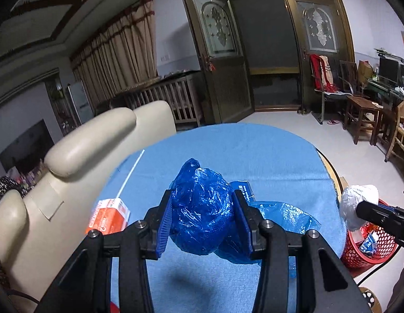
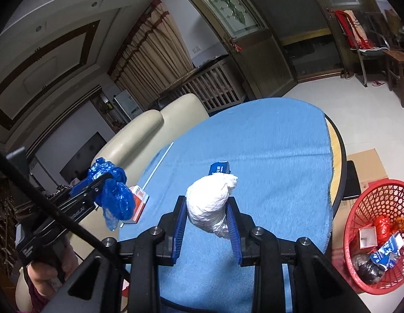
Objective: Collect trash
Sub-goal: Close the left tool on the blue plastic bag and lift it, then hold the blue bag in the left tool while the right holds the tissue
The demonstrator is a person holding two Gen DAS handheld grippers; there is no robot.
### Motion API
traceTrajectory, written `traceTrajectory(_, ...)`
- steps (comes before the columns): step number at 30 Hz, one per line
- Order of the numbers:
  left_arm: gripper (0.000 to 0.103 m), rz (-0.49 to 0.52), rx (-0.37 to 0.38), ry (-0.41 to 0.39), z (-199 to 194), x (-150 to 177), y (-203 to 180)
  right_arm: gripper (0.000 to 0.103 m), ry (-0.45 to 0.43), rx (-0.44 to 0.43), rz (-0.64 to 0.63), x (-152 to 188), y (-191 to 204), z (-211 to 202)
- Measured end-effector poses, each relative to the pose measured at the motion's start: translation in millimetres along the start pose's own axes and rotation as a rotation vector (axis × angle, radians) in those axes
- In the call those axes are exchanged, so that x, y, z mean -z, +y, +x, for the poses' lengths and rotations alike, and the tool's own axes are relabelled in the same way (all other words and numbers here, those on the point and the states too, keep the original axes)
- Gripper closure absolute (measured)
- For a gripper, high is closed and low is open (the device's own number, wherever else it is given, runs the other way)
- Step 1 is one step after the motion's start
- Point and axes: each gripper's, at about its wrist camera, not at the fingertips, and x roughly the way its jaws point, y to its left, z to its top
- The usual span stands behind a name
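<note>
Both tools clenched and lifted over counter: left tool on blue bag, right tool on white wad; basket low right, nearer right tool.

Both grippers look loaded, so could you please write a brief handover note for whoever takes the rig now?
Left gripper: shut on the blue plastic bag, held above the table.
Right gripper: shut on the white wad.
Red basket sits on the floor to the right, already holding some trash.
Left to do: drop both, then collect the orange box, the blue carton and the white stick.
</note>
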Motion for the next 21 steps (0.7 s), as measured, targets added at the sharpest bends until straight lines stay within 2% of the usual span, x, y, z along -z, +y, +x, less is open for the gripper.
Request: traceTrajectory(21, 0.056, 0.032, 0.022, -0.011, -11.8, 2.7, -6.9, 0.071, -0.021, -0.002, -0.009, -1.4, 1.8, -10.5)
